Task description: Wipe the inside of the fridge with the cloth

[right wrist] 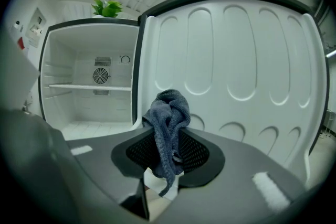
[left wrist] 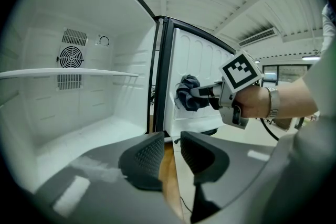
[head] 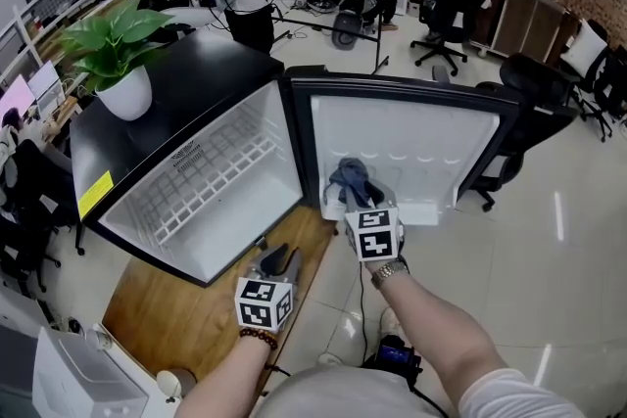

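- Head view: a black mini fridge (head: pixel 186 83) stands with its door (head: pixel 411 142) swung fully open. A potted plant (head: pixel 122 64) sits on the fridge's top near the left edge. The right gripper (head: pixel 355 198) holds a grey-blue cloth (head: pixel 350 177) against the door's white inner lining, low down near the hinge edge. The left gripper (head: pixel 279 261) hangs over a wooden board (head: pixel 186 308) just before the fridge's front bottom edge.
- Left gripper view: the left gripper (left wrist: pixel 170 152) has its jaws a narrow gap apart with nothing between them; only the wooden board shows through. Beyond, the right gripper (left wrist: pixel 202 93) presses the bunched cloth (left wrist: pixel 186 94) to the door lining (left wrist: pixel 194 55). Inside the fridge a shelf (left wrist: pixel 68 74) crosses the back wall below a round fan grille (left wrist: pixel 70 56).
- Right gripper view: the right gripper (right wrist: pixel 169 152) is clamped on the cloth (right wrist: pixel 168 118), which stands up in a crumpled bunch from between the pads, with a tail hanging below them. Behind it is the moulded door lining (right wrist: pixel 247 60); to the left is the open fridge interior (right wrist: pixel 68 113).
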`<action>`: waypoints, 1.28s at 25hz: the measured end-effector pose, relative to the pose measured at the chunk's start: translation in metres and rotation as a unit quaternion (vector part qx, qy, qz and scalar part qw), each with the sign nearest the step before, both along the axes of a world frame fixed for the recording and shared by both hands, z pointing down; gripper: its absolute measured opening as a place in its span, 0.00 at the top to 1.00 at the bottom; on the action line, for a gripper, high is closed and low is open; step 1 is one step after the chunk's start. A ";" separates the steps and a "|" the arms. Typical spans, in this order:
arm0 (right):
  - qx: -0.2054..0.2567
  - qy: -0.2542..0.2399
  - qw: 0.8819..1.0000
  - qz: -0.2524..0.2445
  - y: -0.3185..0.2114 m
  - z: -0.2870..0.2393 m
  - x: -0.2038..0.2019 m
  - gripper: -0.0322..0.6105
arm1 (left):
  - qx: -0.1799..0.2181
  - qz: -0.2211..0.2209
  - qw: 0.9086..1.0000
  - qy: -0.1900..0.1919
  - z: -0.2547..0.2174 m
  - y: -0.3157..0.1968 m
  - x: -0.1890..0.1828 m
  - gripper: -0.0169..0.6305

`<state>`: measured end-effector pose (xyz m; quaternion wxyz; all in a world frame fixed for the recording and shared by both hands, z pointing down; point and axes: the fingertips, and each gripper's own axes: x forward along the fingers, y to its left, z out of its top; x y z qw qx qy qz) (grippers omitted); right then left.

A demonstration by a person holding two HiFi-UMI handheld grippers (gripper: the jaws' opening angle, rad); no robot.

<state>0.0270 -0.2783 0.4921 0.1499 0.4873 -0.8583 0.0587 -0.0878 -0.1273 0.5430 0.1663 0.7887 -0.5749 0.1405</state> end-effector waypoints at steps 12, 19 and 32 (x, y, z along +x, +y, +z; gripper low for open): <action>-0.003 0.008 0.999 0.054 -0.005 0.004 0.070 0.77 | -0.003 0.023 1.000 0.003 0.005 -0.012 0.027 0.82; -0.004 0.009 0.996 0.093 -0.007 0.003 0.121 0.77 | 0.001 0.039 0.999 0.005 0.000 -0.024 0.047 0.82; -0.002 0.011 0.987 0.162 -0.005 -0.003 0.206 0.77 | -0.009 0.056 0.998 0.025 0.001 -0.043 0.077 0.82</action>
